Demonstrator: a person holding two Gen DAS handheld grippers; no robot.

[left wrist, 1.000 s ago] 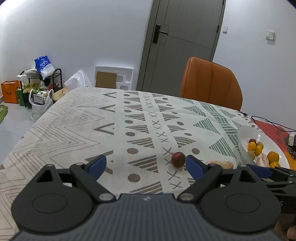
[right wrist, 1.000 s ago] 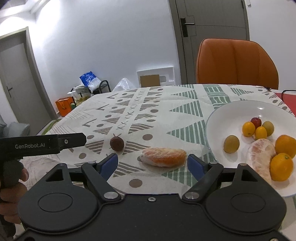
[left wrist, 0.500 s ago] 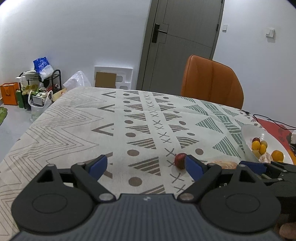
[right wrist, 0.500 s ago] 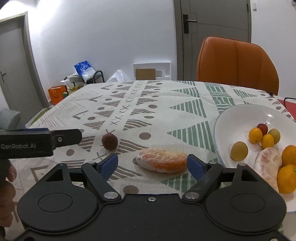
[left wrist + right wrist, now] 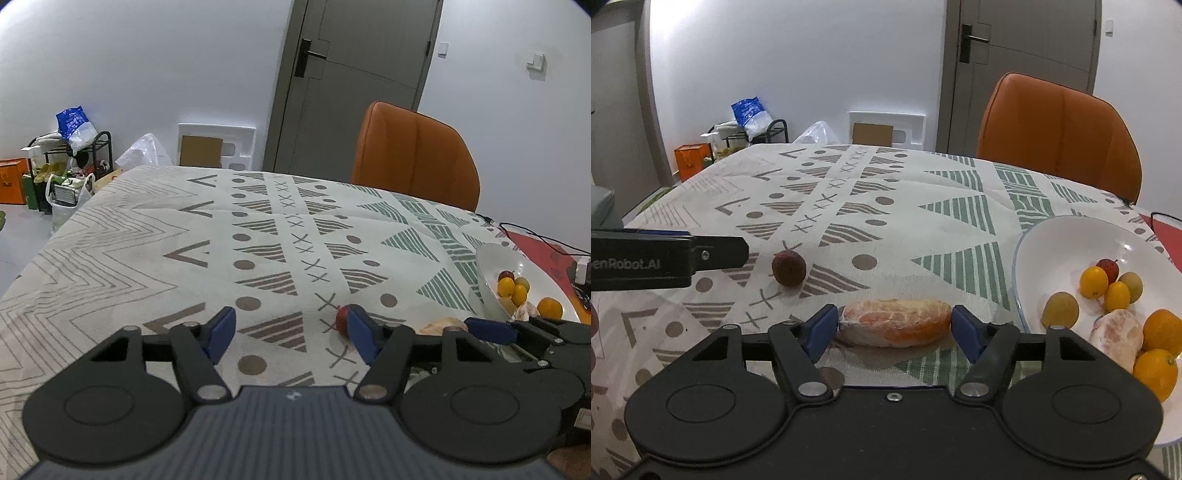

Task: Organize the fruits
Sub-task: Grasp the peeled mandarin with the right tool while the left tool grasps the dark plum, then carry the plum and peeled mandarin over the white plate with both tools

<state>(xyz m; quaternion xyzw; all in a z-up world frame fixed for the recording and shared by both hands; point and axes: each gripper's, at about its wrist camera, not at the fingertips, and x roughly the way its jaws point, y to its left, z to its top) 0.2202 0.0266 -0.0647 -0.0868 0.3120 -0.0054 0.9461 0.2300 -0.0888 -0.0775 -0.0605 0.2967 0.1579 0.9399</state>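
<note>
A peeled orange segment point(image 5: 894, 323) lies on the patterned tablecloth, right between the open jaws of my right gripper point(image 5: 894, 328); whether the pads touch it I cannot tell. A small dark red fruit point(image 5: 788, 268) lies to its left; in the left wrist view it point(image 5: 342, 317) sits just behind the right finger of my open, empty left gripper point(image 5: 291, 330). A white bowl point(image 5: 1056, 240) at the right holds several small fruits, oranges and a peeled piece. The bowl also shows in the left wrist view point(image 5: 491, 258).
An orange chair point(image 5: 1060, 133) stands at the table's far side. A red mat with a cable point(image 5: 546, 251) lies beyond the bowl. The left gripper's body point(image 5: 665, 258) reaches in from the left of the right wrist view. Bags and a rack point(image 5: 62, 173) stand on the floor.
My right gripper has moved forward and down, so the peeled orange segment now lies between its jaws. My left gripper has shifted slightly, and the red fruit is now partly behind its right finger.
</note>
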